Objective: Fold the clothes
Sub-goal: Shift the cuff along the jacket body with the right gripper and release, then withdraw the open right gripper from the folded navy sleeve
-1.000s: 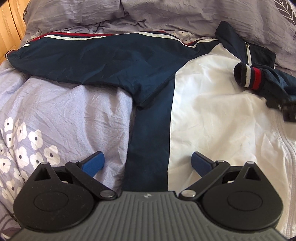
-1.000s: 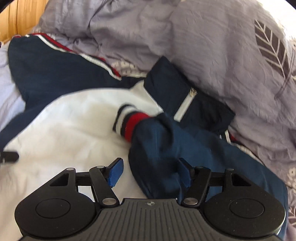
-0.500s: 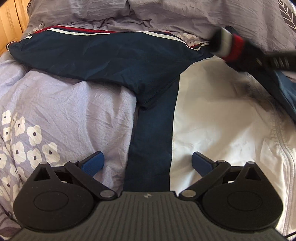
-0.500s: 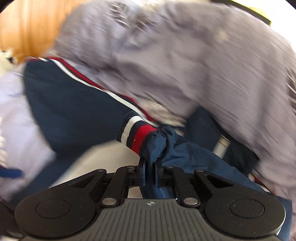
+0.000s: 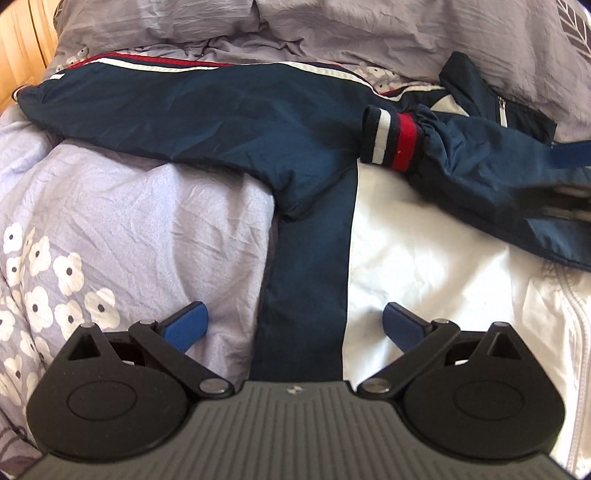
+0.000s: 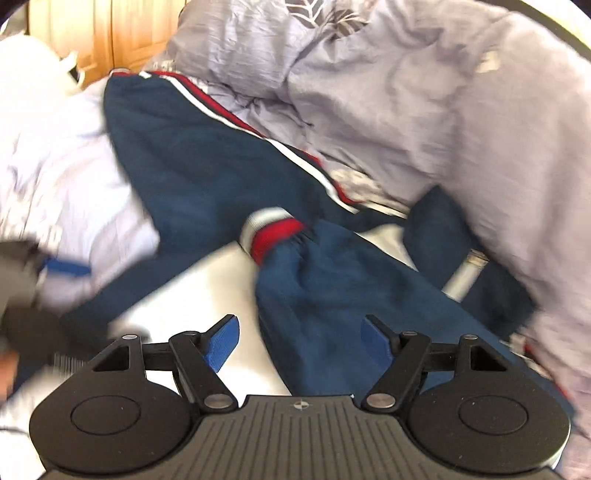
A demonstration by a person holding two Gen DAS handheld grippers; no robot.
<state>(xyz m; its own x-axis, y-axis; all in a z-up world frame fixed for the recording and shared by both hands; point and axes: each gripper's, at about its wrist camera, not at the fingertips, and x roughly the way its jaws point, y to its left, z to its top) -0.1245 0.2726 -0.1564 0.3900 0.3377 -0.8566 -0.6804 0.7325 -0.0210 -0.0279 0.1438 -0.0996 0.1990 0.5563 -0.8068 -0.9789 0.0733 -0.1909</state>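
Note:
A navy and white zip jacket [image 5: 424,258] lies spread on the bed. One navy sleeve [image 5: 184,110] stretches out to the left. The other sleeve [image 5: 480,166] is folded across the white chest, its striped red, white and navy cuff [image 5: 389,138] lying near the collar. My left gripper [image 5: 295,325] hovers open over the navy side panel, holding nothing. My right gripper [image 6: 299,338] is opening its jaws just behind the folded sleeve [image 6: 314,295]; the cloth lies between the blue pads, which no longer press on it. The cuff [image 6: 271,230] lies beyond the pads.
A crumpled lilac duvet [image 5: 369,33] piles up behind the jacket. Flowered bedding [image 5: 55,280] covers the left side. Wooden furniture [image 6: 92,33] stands at the far left. My left gripper shows blurred at the left edge [image 6: 44,273] of the right wrist view.
The right gripper closed on the sleeve near the cuff, carried it left across the chest, then opened and let it drop. The left gripper stayed put and open.

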